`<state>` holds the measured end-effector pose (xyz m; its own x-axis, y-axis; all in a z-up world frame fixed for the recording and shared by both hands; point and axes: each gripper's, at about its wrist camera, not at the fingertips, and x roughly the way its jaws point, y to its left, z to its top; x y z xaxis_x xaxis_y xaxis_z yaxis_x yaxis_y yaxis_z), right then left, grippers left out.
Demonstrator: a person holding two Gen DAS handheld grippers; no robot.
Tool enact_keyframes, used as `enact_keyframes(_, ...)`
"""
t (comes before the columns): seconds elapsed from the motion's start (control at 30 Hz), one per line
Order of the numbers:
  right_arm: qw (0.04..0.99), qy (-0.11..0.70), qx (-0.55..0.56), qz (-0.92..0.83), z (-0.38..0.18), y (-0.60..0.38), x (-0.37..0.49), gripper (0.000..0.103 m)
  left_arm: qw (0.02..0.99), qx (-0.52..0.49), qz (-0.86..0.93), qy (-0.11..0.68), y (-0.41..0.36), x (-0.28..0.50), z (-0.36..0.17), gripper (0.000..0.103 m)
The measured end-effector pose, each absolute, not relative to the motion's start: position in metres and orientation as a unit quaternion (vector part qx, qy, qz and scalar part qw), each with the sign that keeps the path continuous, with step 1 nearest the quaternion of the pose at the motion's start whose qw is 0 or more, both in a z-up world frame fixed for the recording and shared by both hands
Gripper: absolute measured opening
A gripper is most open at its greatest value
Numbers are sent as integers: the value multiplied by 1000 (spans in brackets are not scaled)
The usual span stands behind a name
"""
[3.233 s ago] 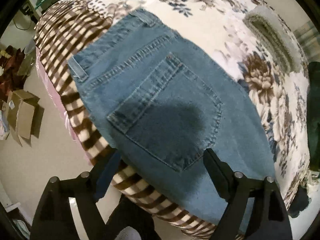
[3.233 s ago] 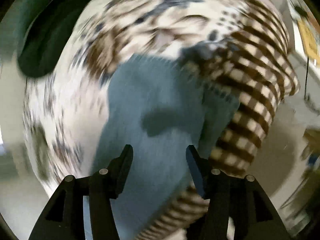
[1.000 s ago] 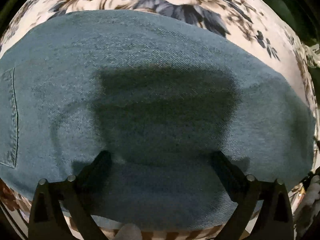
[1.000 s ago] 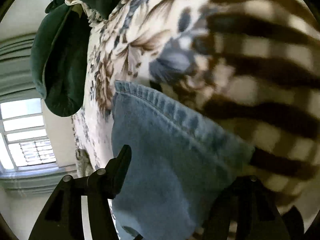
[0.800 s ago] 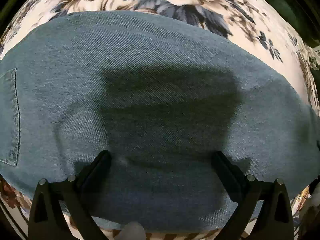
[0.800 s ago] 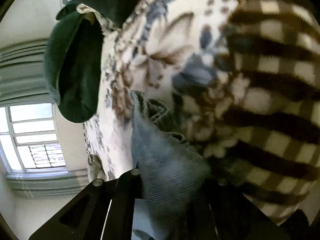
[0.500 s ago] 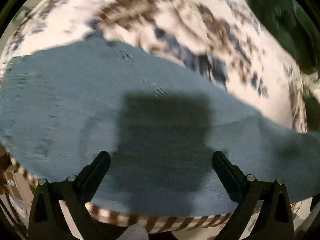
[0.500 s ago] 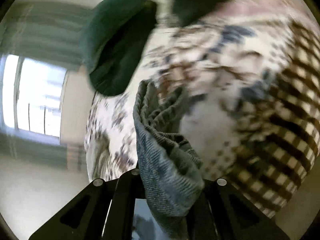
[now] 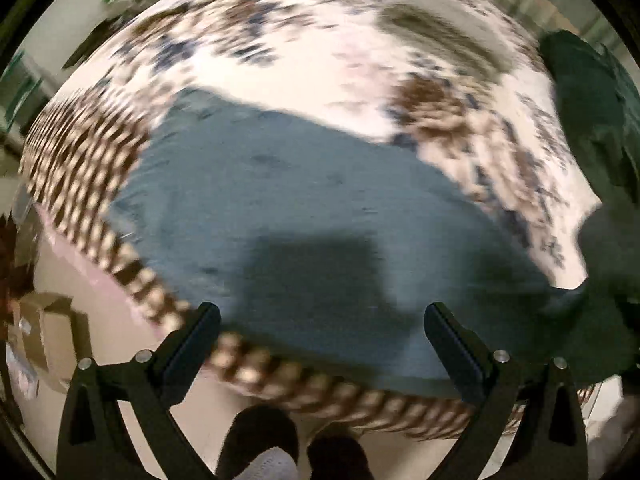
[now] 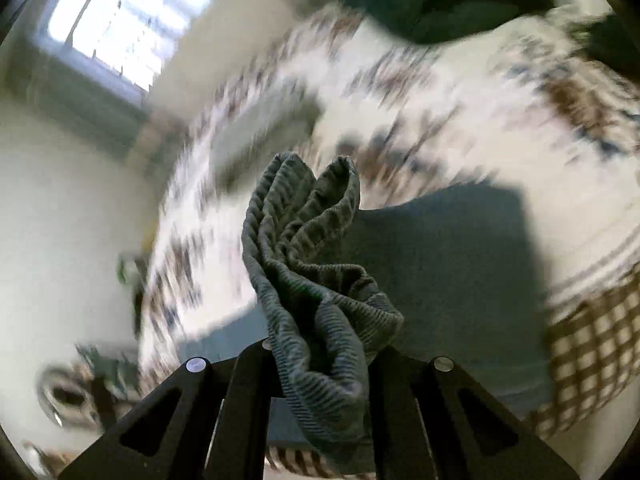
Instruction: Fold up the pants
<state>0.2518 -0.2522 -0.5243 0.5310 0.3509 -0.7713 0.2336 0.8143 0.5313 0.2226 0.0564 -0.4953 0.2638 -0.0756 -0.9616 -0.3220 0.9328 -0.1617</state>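
One pair of jeans (image 9: 304, 216) is spread flat along the near edge of a bed (image 9: 360, 56), over a floral cover and a brown checked blanket (image 9: 80, 152) that hangs down the near side. One end of the jeans (image 10: 316, 280) is bunched into ridged folds and pinched in the right claw (image 10: 320, 364), whose fingers are pressed together on the denim and raised above the bed. The left claw (image 9: 320, 320) is held over the near part of the jeans with its two fingers spread wide and nothing between them; its shadow is cast on the denim. One dark green cushion (image 9: 588, 120) is seen at the right of the bed, and one grey towel (image 9: 432, 36) lies far back. One cardboard box (image 9: 44, 332) stands on the floor at the left. A window (image 10: 132, 12) is seen in the right wrist view. Both views are blurred, and no writing can be read.
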Motion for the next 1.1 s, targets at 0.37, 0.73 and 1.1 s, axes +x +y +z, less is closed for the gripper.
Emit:
enact_keyframes(0.37, 747, 645, 147, 62, -637, -86, 274, 57, 751, -213, 154, 606, 185, 183, -535, 103)
enact_keyframes(0.73, 715, 687, 135, 3, -640, -88, 306, 61, 738, -281, 214, 575, 238, 180, -545, 103)
enact_keyframes(1.1, 688, 722, 75, -1, -666, -57, 290, 7, 699, -433, 216, 526, 257, 182, -578, 103)
